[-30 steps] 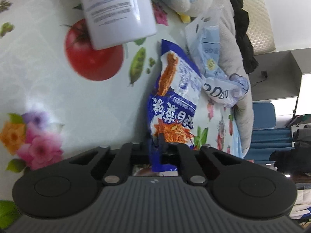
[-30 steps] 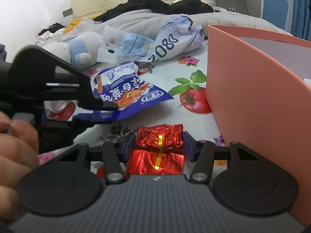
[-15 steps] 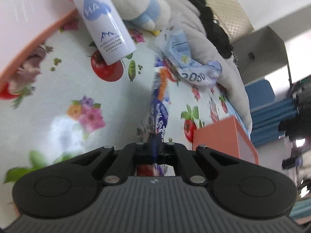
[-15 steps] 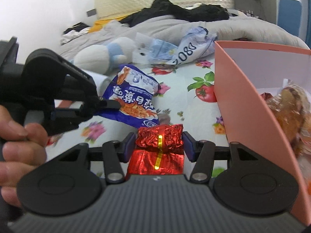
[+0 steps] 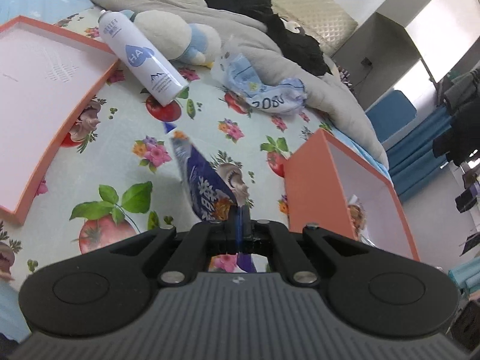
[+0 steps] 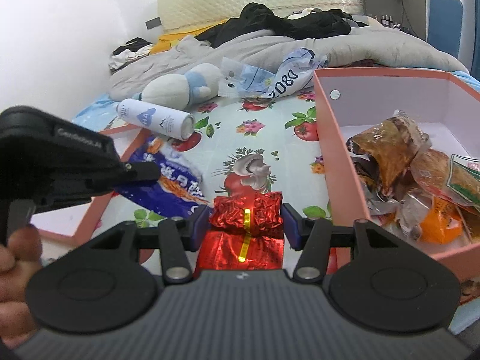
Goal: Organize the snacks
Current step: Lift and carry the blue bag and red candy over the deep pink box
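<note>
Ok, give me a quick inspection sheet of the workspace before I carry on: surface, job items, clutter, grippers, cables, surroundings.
Surface: floral cloth spread over a bed.
Job's things: blue snack bag and red foil packet in the grippers; orange box already holding wrapped snacks; orange lid lying open side up.
Clutter: white spray can, plush toy, crumpled plastic bag.
Grippers: left gripper shut on the blue snack bag; right gripper shut on the red foil packet.
Cables: nothing seen on the cloth.
Surroundings: grey duvet, dark clothes.
</note>
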